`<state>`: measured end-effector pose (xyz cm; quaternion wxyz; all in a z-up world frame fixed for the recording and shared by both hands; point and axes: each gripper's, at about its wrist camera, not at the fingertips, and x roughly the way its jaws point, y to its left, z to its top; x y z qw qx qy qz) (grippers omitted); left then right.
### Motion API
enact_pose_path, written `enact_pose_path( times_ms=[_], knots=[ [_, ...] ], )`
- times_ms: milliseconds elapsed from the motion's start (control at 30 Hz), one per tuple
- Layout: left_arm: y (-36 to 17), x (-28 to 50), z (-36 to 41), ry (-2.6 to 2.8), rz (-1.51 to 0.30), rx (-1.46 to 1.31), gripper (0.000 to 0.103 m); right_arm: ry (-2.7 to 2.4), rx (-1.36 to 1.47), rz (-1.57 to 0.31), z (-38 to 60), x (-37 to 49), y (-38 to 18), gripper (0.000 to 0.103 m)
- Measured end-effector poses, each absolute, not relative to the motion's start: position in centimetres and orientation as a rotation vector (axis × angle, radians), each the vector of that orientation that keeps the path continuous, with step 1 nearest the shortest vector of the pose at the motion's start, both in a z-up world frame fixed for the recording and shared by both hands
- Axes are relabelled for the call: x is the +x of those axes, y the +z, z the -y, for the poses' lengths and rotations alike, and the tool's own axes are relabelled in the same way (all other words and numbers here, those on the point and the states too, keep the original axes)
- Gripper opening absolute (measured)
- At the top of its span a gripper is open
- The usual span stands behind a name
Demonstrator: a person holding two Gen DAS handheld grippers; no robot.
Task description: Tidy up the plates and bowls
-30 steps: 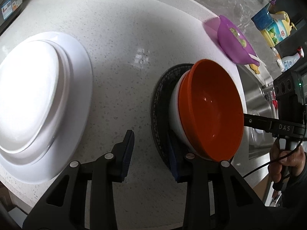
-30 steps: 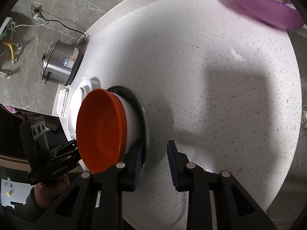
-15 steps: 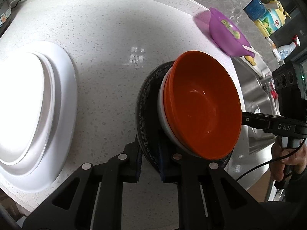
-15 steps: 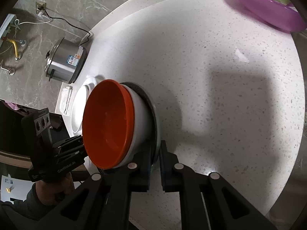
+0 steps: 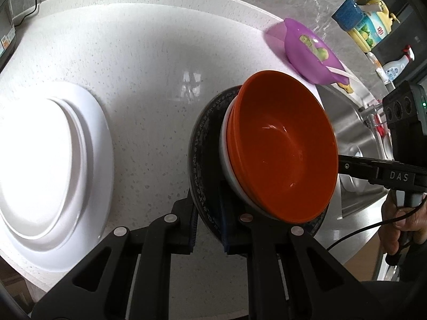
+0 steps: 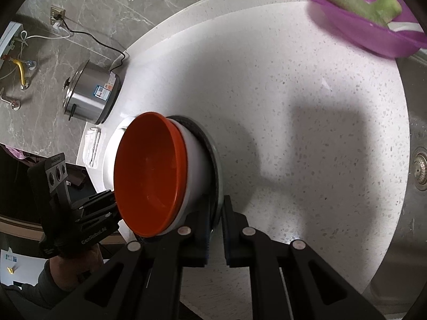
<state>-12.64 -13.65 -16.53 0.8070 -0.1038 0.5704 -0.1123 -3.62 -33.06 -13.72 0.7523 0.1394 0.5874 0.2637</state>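
An orange bowl is nested in a white bowl, and both rest on a dark patterned plate. My left gripper is shut on the plate's near rim. From the opposite side, my right gripper is shut on the same dark plate, below the orange bowl and white bowl. The stack appears held slightly off the white speckled counter. A stack of white plates lies to the left in the left wrist view.
A purple bowl holding green vegetable pieces sits at the counter's far right, beside a steel sink. A steel rice cooker and a folded white cloth stand at the far counter end. Bottles line the wall. A person's hand holds the right gripper's handle.
Both grippers went from open around the dark plate's rim to shut on it. The plate with its bowls has since risen a little, seen in the left wrist view.
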Motion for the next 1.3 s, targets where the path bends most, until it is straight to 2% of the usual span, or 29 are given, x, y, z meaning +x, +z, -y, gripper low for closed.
enact_pose_path(
  times_ms=[433, 933, 1300],
  knots=[
    [-12.4, -13.0, 9.3, -0.204, -1.171, -0.23, 0.012, 0.609, 0.279, -1.246, 28.7, -3.3, -10.2, 0.01],
    [-8.2, -15.0, -5.7, -0.063, -1.136, -0.267, 0.012, 0.772, 0.21, -1.232, 15.2, -1.6, -7.8, 0.01],
    [-11.1, -15.0, -13.9, -0.045, -1.176, -0.29, 0.013, 0.795, 0.176, -1.27, 8.6, -0.7, -9.1, 0.01]
  ],
)
